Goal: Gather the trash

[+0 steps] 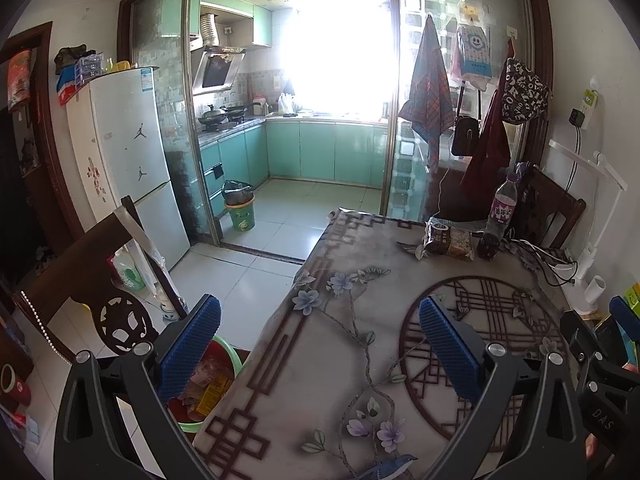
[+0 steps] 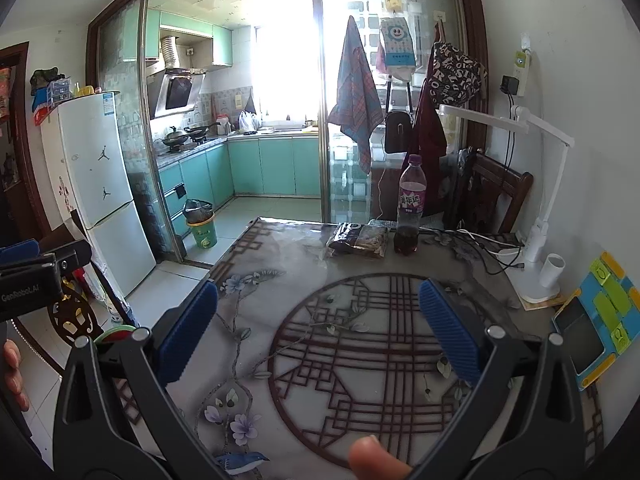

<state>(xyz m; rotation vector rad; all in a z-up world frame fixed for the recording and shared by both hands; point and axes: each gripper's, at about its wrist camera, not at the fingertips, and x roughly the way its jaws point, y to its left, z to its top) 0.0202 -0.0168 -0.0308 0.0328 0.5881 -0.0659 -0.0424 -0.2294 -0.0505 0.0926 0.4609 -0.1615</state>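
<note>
A dark snack wrapper [image 1: 448, 240] [image 2: 359, 239] lies at the far end of the patterned table [image 1: 340, 360] [image 2: 280, 272]. Beside it stands a purple-labelled bottle [image 1: 498, 216] [image 2: 411, 204] with dark liquid at the bottom. A green basin [image 1: 208, 384] full of wrappers and scraps sits on the floor by the table's left edge, under my left gripper's left finger. My left gripper [image 1: 320, 344] hovers open over the table's near left edge, holding nothing. My right gripper [image 2: 320, 328] is open above the round lattice pattern, well short of the wrapper.
A white desk lamp [image 2: 536, 240], a white cup [image 2: 554, 270], cables and a colourful phone stand [image 2: 600, 316] line the right wall. Wooden chairs [image 1: 92, 280] [image 2: 500, 192] stand left and behind the table. A lined green bin [image 1: 240, 212] stands in the kitchen doorway beside the fridge [image 1: 128, 160].
</note>
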